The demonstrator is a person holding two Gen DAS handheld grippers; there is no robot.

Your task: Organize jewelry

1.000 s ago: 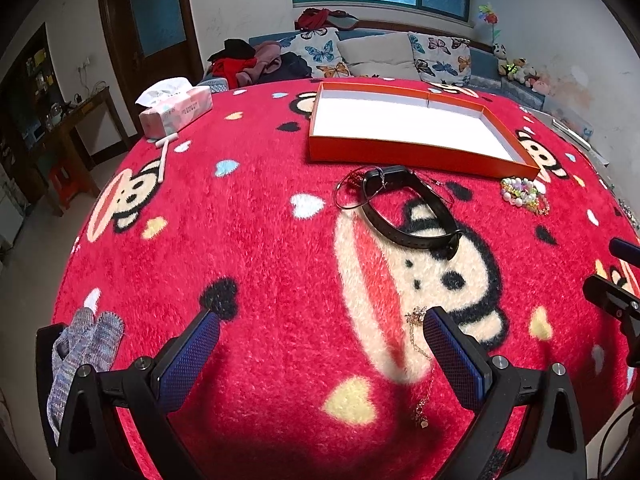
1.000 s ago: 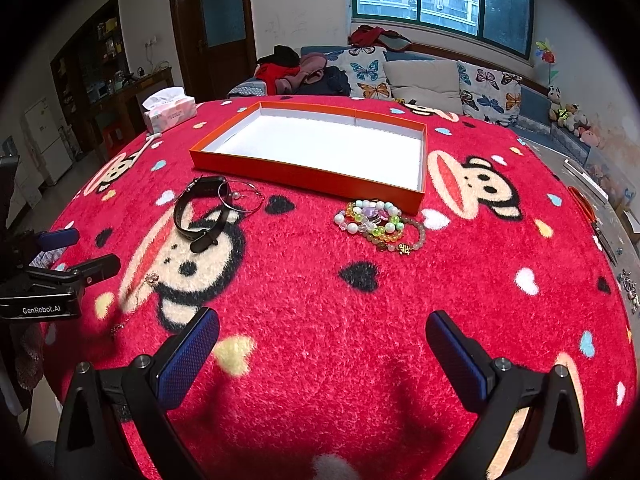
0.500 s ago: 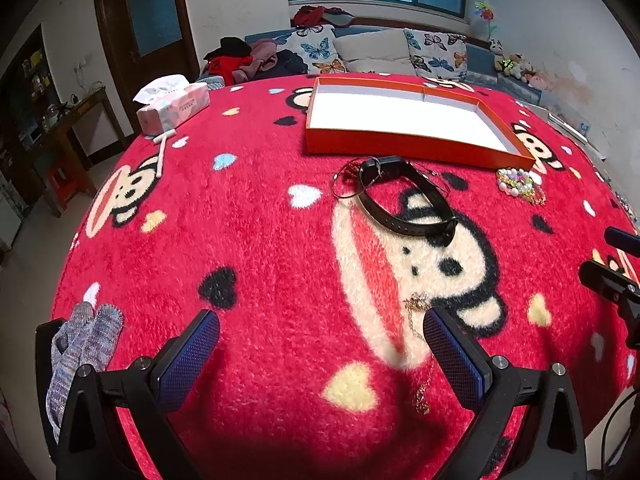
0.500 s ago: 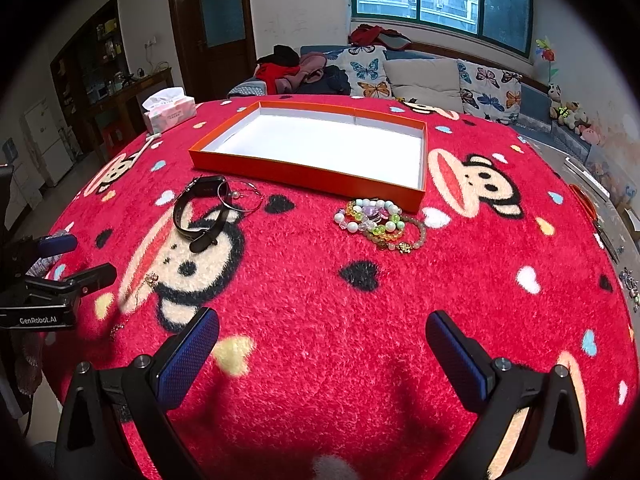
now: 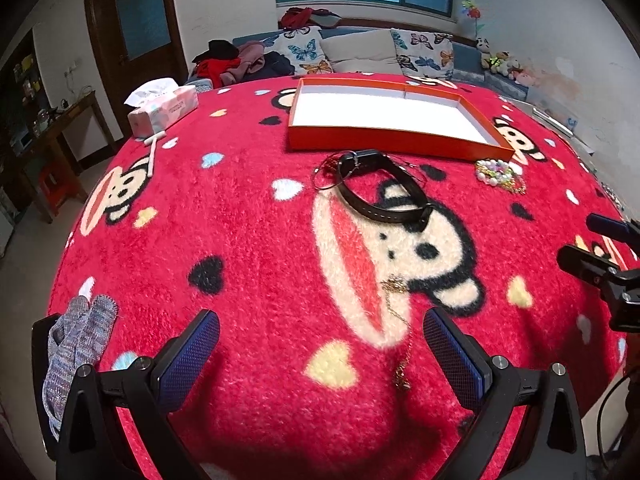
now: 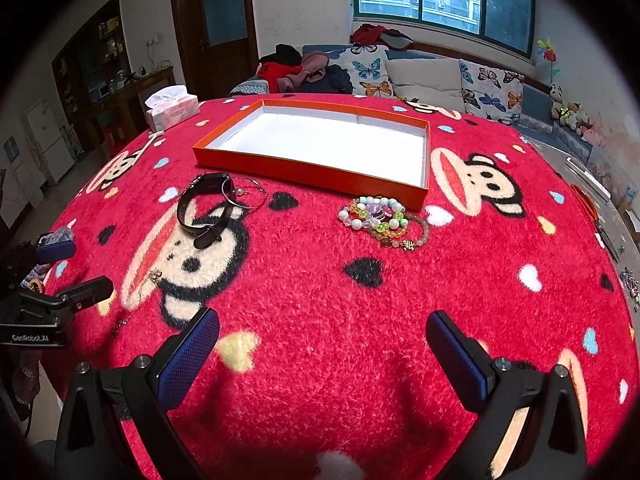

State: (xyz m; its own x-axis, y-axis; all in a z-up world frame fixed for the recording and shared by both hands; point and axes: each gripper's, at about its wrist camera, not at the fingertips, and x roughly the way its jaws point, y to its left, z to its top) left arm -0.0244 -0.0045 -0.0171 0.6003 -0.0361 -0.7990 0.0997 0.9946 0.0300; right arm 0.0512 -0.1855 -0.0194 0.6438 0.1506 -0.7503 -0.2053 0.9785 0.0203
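Observation:
An orange tray with a white inside lies at the far side of the red monkey-print cloth, with nothing in it. In front of it lie a black watch, thin hoop earrings and a pile of beaded bracelets. A gold chain necklace lies just ahead of my left gripper, nearer its right finger. Both that one and my right gripper are open and hold nothing. The bracelets lie well ahead of the right one.
A pink tissue box stands at the cloth's far left, a white stick beside it. A grey knitted piece hangs at the near left edge. Beyond the table are a sofa with butterfly cushions and a dark door.
My left gripper has crept forward and tipped a little, so the gold chain now lies closer between its fingers. The right gripper has hardly moved. No jewelry has shifted.

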